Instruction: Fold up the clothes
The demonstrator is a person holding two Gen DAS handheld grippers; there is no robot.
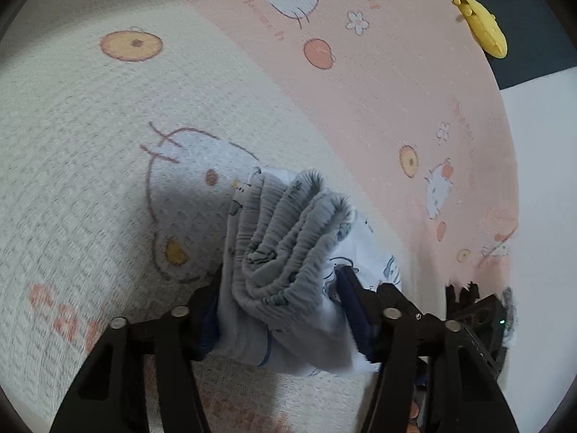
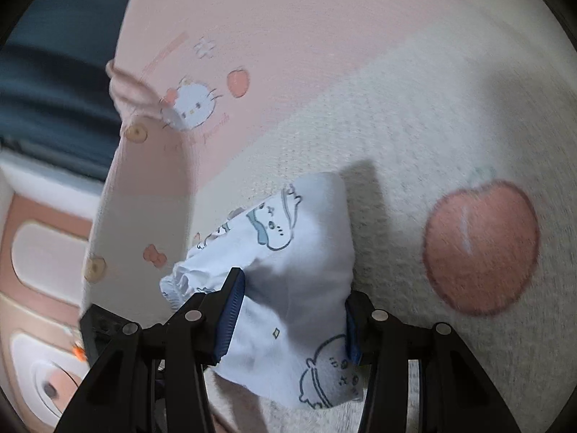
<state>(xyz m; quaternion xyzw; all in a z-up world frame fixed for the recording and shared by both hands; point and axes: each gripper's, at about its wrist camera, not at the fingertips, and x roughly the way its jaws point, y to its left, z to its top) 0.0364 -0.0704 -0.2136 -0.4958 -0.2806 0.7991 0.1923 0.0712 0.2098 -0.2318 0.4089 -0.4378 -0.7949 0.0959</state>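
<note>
garment: small white printed piece (image 1: 288,270) with grey ruched waistband, bunched, lifted over the cream part of the blanket (image 1: 90,144) | my left tongs (image 1: 285,310) clamp its waistband end | my right tongs (image 2: 292,310) clamp its printed end | yellow clip (image 1: 483,25) at the blanket's pink far edge

The bunched garment (image 1: 288,252) hides the left gripper's (image 1: 281,310) inner pads. The yellow object (image 1: 483,25) is too blurred to identify. The blanket's (image 2: 396,108) print smears near the rim.
</note>
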